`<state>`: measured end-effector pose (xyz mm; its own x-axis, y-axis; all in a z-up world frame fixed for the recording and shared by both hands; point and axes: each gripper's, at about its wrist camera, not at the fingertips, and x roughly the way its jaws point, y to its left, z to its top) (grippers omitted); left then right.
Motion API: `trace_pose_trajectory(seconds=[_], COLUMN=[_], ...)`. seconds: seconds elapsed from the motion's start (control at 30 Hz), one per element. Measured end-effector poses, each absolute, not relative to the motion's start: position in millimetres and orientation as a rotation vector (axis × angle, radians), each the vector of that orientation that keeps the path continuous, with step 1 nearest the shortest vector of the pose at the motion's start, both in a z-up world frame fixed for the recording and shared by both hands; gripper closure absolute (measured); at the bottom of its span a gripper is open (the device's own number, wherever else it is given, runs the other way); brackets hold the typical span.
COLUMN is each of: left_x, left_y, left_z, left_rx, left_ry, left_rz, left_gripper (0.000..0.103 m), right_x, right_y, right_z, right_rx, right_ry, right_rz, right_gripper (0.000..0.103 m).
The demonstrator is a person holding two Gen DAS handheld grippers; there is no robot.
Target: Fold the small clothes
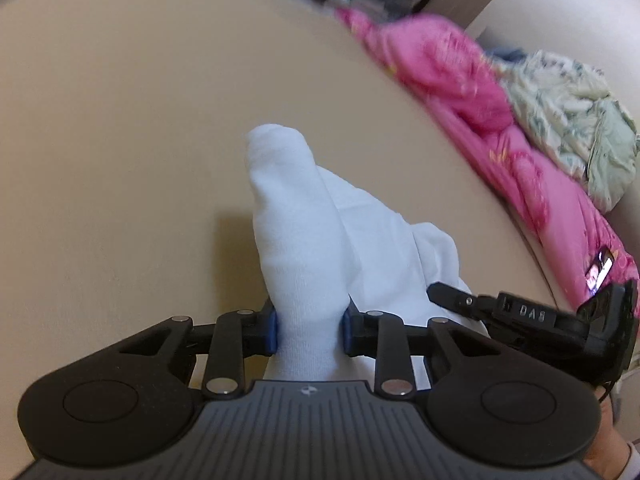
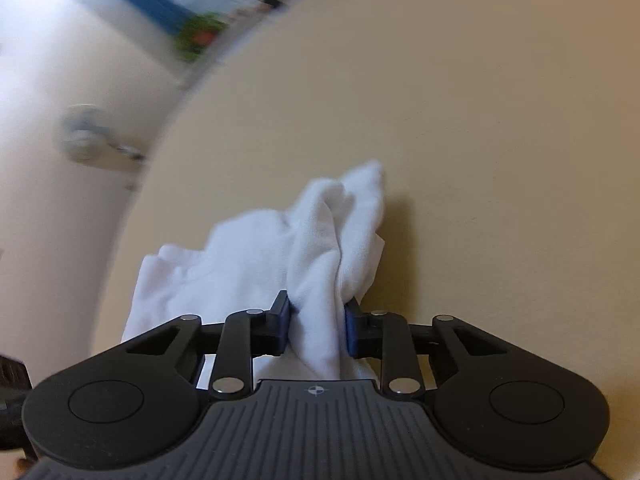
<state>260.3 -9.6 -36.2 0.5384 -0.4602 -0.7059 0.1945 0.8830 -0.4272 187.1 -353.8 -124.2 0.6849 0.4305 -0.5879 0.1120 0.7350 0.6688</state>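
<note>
So you've got the left gripper (image 1: pixel 310 330) and right gripper (image 2: pixel 317 330) each pinching the white garment (image 1: pixel 320 232), lifted off the beige surface (image 1: pixel 120 140), probably to fold it.

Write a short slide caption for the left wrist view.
Left claw shut on white garment above beige table.

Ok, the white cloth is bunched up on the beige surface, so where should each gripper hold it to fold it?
Judging by its shape, hold the white cloth at its near bunched ends, coming from the near side. The left gripper already pinches one thick roll there, and the right gripper pinches a gathered ridge. Both rise off the beige surface, so the pads can close around them.
</note>
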Motion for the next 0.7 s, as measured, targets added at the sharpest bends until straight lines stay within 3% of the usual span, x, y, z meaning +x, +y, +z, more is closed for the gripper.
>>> trace_pose_trajectory(seconds=[0.07, 0.17, 0.27, 0.4, 0.57, 0.63, 0.67, 0.7], left_x=[267.8, 282.0, 275.7, 233.3, 207.8, 212.2, 214.4, 217.6], left_y=[17.5, 62.7, 105.5, 124.2, 108.9, 97.0, 89.5, 83.9], left_z=[-15.2, 6.0, 9.7, 4.6, -45.1, -68.3, -75.2, -80.0], left_rx=[-0.326, -0.303, -0.258, -0.229, -0.279, -0.273, -0.257, -0.234], left_ry=[0.896, 0.858, 0.869, 0.878, 0.935, 1.021, 1.043, 1.058], left_rz=[-0.387, -0.302, -0.195, -0.226, -0.268, -0.267, -0.287, -0.302], left_gripper=[0.064, 0.037, 0.037, 0.037, 0.038, 0.047, 0.05, 0.062], right_x=[192.3, 205.0, 217.3, 218.1, 214.3, 212.3, 210.6, 207.5], right_y=[-331.4, -303.1, -289.8, -295.8, -273.4, -270.0, -269.5, -270.6], right_z=[-109.1, -88.5, -83.1, -95.1, -111.1, -124.3, -127.5, -128.1], right_rx=[0.734, 0.731, 0.642, 0.697, 0.552, 0.529, 0.552, 0.578], right_ry=[0.737, 0.637, 0.648, 0.725, 0.874, 0.948, 0.957, 0.951], right_rz=[0.252, 0.32, 0.208, 0.191, 0.257, 0.226, 0.237, 0.256], right_gripper=[0.076, 0.068, 0.04, 0.044, 0.045, 0.063, 0.082, 0.095])
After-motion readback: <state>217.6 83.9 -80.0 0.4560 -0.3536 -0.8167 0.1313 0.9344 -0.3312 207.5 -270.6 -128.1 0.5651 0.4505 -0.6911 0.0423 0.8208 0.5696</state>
